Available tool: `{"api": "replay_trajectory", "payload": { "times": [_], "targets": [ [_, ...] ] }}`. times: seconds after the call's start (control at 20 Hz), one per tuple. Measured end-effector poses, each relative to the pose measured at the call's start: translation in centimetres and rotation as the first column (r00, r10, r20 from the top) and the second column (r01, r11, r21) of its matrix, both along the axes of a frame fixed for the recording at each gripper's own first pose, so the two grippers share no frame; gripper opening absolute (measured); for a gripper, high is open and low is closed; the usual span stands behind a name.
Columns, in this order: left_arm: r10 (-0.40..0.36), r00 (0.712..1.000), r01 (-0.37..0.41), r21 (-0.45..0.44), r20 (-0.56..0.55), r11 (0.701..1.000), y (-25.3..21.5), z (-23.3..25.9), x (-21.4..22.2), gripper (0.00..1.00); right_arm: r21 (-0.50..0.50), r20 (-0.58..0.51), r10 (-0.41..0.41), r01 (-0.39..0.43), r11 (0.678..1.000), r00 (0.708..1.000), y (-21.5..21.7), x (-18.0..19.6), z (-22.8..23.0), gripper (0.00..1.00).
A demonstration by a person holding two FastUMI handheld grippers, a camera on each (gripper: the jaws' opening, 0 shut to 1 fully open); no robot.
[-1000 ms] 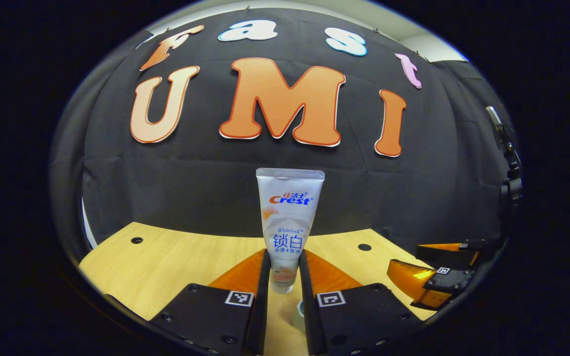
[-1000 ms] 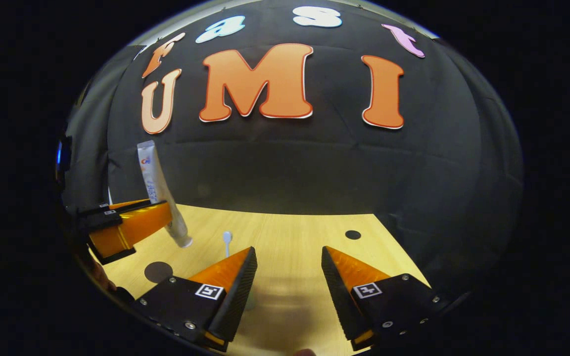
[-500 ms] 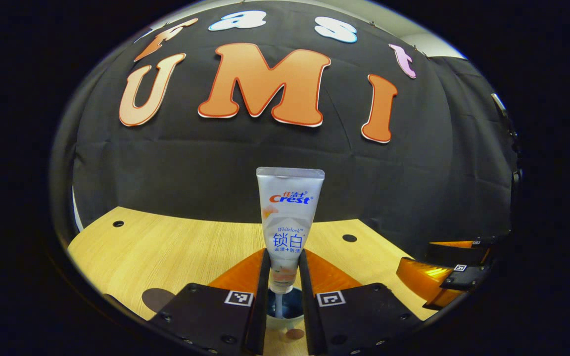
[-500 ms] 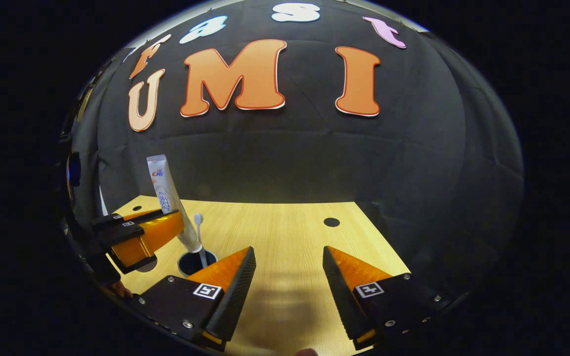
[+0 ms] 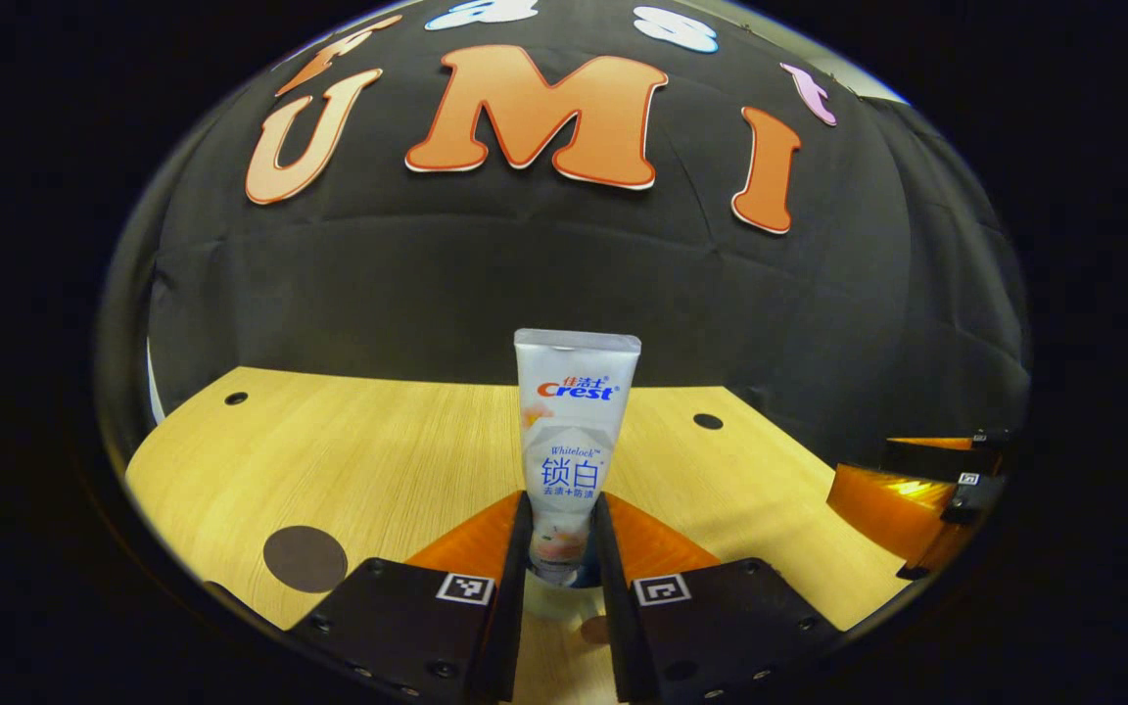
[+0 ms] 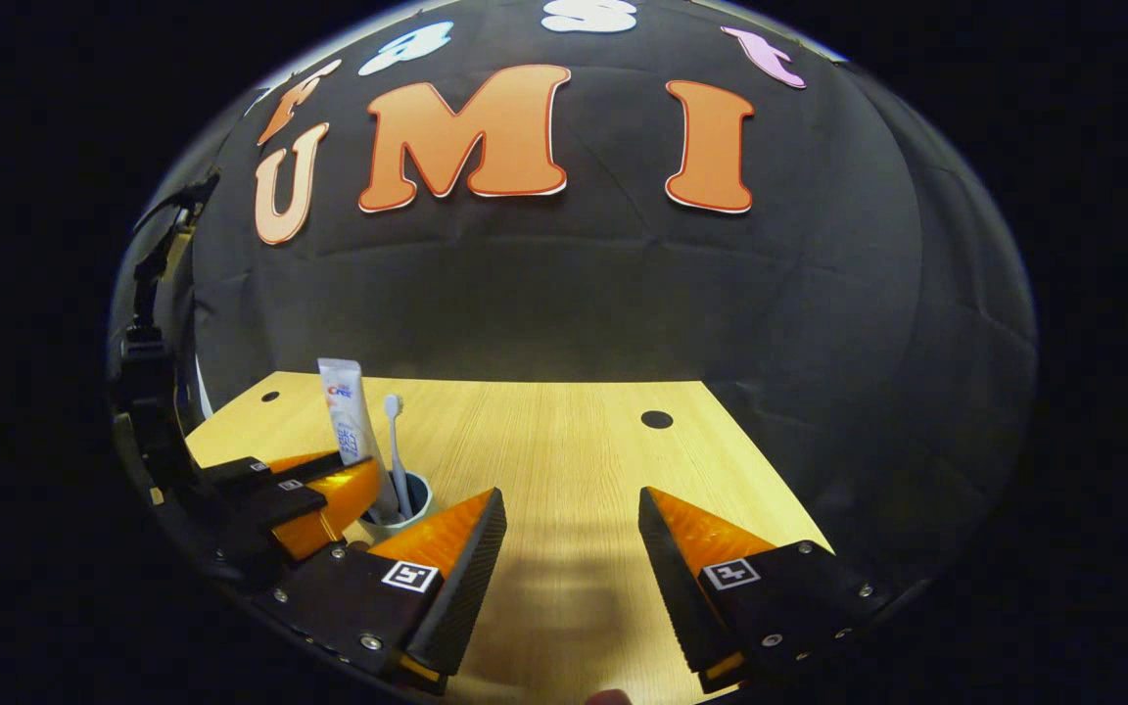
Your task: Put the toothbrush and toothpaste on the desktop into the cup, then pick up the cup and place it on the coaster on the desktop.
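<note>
My left gripper (image 5: pixel 564 534) is shut on the white toothpaste tube (image 5: pixel 574 431), holding it upright with its cap end down at the mouth of the cup (image 5: pixel 556 612), which peeks out between the fingers. In the right gripper view the tube (image 6: pixel 347 421) leans into the pale cup (image 6: pixel 414 497) beside the white toothbrush (image 6: pixel 395 441), which stands in the cup head up. There the left gripper (image 6: pixel 319 494) grips the tube low down. My right gripper (image 6: pixel 572 514) hangs open over bare wood, right of the cup. The dark round coaster (image 5: pixel 305 558) lies left of the cup.
The wooden desktop (image 6: pixel 544 441) has small dark holes near its far corners (image 5: pixel 708 421) (image 6: pixel 657 419). The black cloth wall stands right behind it. The right gripper (image 5: pixel 907 499) appears at the right edge of the left gripper view.
The left gripper has come down with the toothpaste, whose cap end now sits at the cup mouth beside the toothbrush. The right gripper stayed open and barely moved.
</note>
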State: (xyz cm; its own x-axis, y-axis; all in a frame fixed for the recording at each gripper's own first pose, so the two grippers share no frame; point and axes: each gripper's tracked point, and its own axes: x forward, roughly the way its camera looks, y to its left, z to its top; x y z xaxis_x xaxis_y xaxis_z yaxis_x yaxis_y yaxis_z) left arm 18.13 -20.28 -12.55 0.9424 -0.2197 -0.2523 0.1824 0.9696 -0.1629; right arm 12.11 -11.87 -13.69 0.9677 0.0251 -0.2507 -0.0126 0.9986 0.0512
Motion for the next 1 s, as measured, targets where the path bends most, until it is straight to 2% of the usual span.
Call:
{"api": "replay_trajectory", "payload": {
  "times": [0.05,0.15,0.4,0.5,0.7,1.0],
  "targets": [
    [-0.005,1.0,0.005,0.002,0.014,1.0,0.0,0.3,0.1,0.42,-0.001,-0.002,0.001,-0.001,1.0,1.0,0.1,0.0,0.0,0.83],
    [-0.02,0.999,0.02,0.008,0.043,1.0,-0.3,1.3,-0.2,0.4,-0.002,-0.005,0.002,-0.002,1.0,1.0,0.4,-0.1,0.0,0.83],
    [-0.032,0.999,0.032,0.004,0.008,0.999,0.3,0.9,-1.5,0.57,-0.009,-0.013,0.012,-0.012,1.0,1.0,1.6,-0.2,0.5,0.85],
    [-0.019,1.0,0.019,-0.007,0.006,1.0,1.5,1.2,-2.3,0.66,-0.011,-0.022,0.021,-0.021,1.0,1.0,2.3,-0.3,0.8,0.86],
    [0.023,1.0,-0.022,-0.008,0.016,1.0,4.8,2.5,-3.8,0.95,-0.009,-0.064,0.047,-0.048,0.999,0.997,4.3,-0.7,1.0,0.88],
    [0.084,0.996,-0.085,0.012,0.035,0.996,10.7,4.7,-5.4,0.96,0.007,-0.16,0.097,-0.097,0.995,0.982,8.8,-1.2,1.1,0.93]
  ]
}}
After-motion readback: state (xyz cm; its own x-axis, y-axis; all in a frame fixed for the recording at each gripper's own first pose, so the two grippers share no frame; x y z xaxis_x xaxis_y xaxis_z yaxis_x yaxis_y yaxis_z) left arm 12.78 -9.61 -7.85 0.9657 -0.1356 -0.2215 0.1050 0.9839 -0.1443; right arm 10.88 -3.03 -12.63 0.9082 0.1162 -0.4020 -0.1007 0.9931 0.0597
